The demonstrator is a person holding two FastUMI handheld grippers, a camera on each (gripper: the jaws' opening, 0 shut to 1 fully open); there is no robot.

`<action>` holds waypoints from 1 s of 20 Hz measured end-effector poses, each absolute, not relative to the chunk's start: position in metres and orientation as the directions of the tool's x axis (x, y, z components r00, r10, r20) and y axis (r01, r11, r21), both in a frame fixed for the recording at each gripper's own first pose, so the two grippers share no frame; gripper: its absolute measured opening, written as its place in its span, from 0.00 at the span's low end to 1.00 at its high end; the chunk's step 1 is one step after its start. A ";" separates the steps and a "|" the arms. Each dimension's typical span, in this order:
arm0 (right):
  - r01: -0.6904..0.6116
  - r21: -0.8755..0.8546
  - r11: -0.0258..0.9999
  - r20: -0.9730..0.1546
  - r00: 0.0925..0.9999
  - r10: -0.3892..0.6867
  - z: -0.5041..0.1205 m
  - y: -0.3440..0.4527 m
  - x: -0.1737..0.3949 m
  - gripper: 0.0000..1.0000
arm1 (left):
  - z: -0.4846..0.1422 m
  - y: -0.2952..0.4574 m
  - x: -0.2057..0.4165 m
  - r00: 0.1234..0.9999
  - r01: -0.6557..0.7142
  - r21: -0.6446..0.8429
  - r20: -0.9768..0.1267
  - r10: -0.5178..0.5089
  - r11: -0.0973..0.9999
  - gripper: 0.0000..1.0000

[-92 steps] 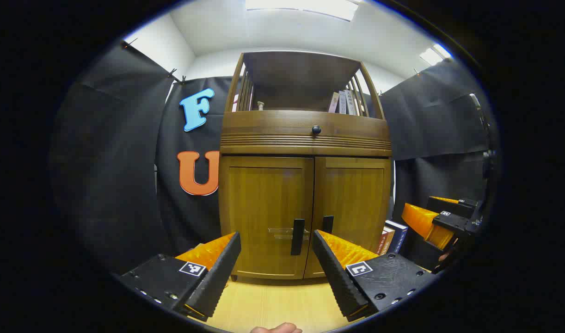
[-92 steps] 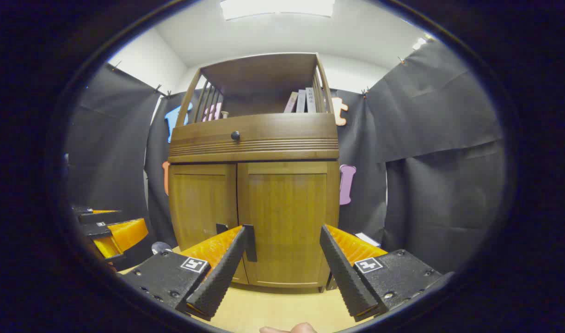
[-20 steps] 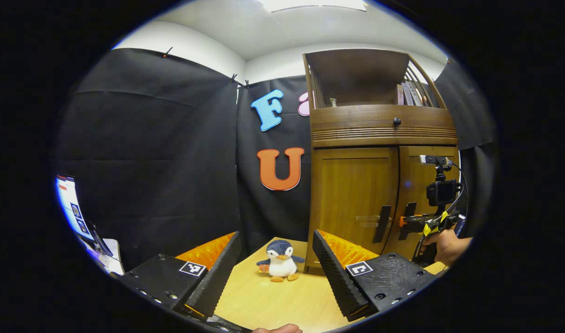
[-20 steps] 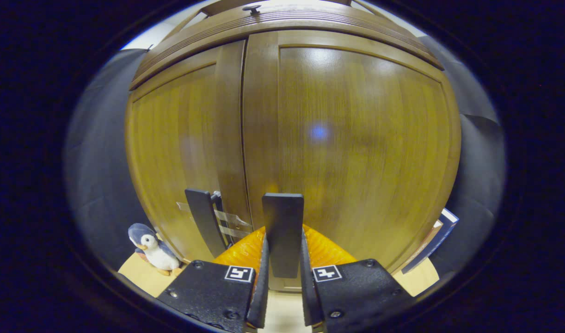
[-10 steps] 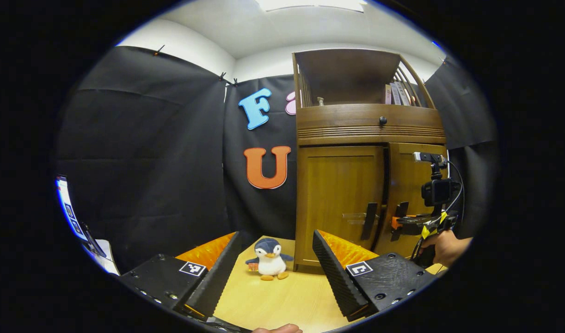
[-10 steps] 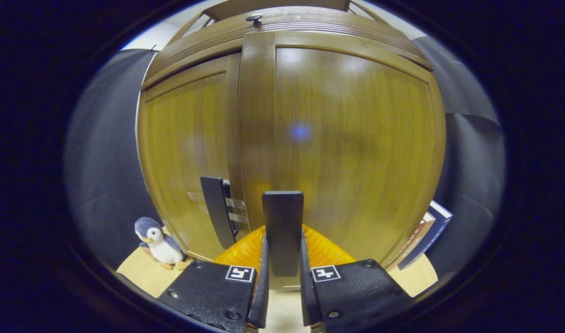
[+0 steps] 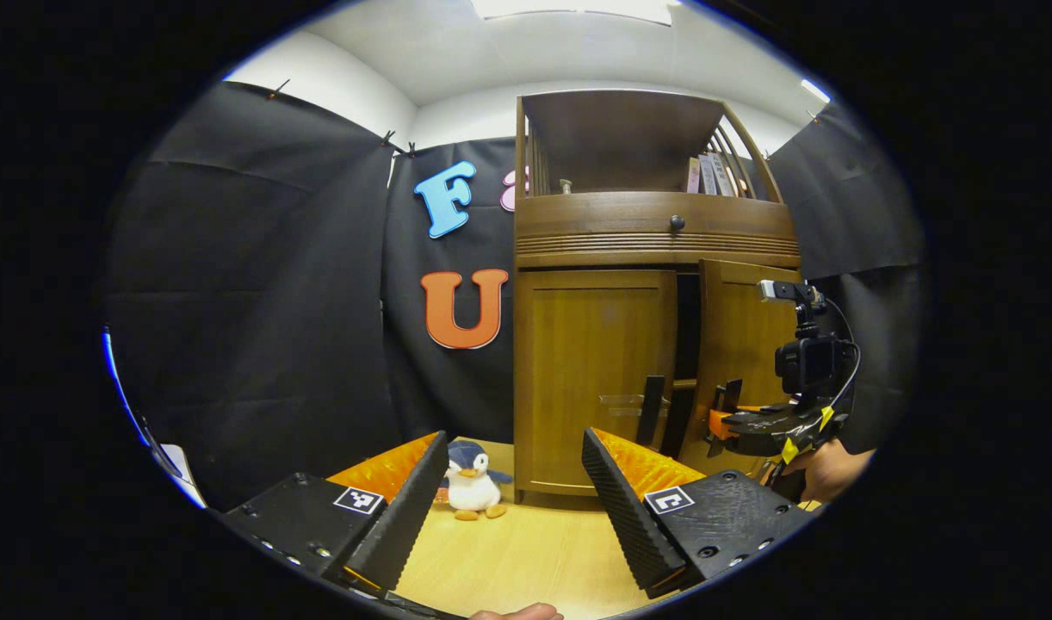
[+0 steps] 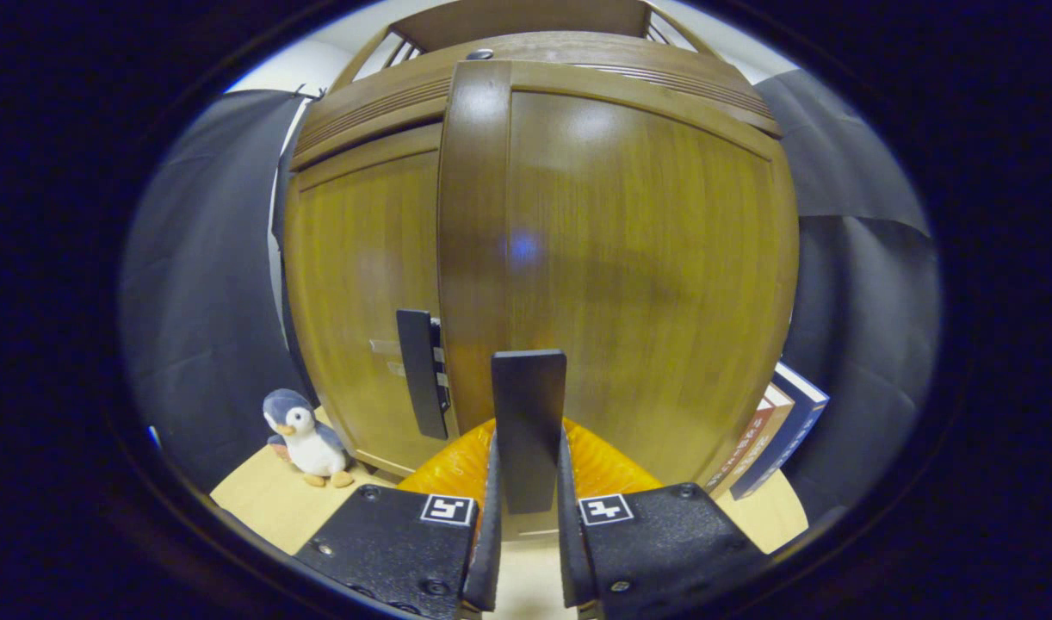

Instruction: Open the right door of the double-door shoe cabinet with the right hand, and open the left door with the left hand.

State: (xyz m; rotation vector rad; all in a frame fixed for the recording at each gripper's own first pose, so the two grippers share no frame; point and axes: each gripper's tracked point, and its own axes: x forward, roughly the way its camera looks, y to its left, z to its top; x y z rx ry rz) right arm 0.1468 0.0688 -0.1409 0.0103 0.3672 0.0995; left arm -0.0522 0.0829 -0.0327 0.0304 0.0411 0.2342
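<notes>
The right gripper [image 8: 527,508] sits close against the right door [image 8: 629,258] of the shoe cabinet [image 8: 535,65], its two fingers pressed on either side of the dark upright handle [image 8: 529,413] of that door. The right door stands forward of the left door [image 8: 362,293], its edge overlapping it (so it is ajar). The left door's handle [image 8: 418,370] is just beside that edge, with nothing touching it. A plush penguin [image 8: 305,439] stands on the wooden floor [image 8: 259,499] at the cabinet's lower left. At the lower right, books [image 8: 776,439] lean against the cabinet's side.
</notes>
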 end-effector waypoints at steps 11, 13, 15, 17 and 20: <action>-0.087 0.024 0.996 -0.353 0.931 0.090 -0.138 0.049 0.110 0.31 | -0.047 0.077 -0.043 0.972 -0.221 0.004 -0.086 0.221 0.975 0.94; -0.078 0.022 0.997 -0.355 0.931 0.081 -0.139 0.044 0.104 0.32 | -0.051 0.075 -0.042 0.972 -0.217 -0.013 -0.098 0.215 0.976 0.95; -0.070 0.025 0.997 -0.357 0.931 0.075 -0.138 0.038 0.095 0.31 | -0.051 0.073 -0.040 0.972 -0.213 -0.022 -0.103 0.210 0.977 0.95; -0.060 0.020 0.998 -0.356 0.932 0.064 -0.138 0.032 0.087 0.31 | -0.052 0.071 -0.038 0.973 -0.207 -0.018 -0.107 0.204 0.978 0.94; -0.042 -0.004 0.999 -0.352 0.935 0.038 -0.140 0.023 0.076 0.31 | -0.055 0.065 -0.037 0.974 -0.196 -0.004 -0.117 0.194 0.981 0.95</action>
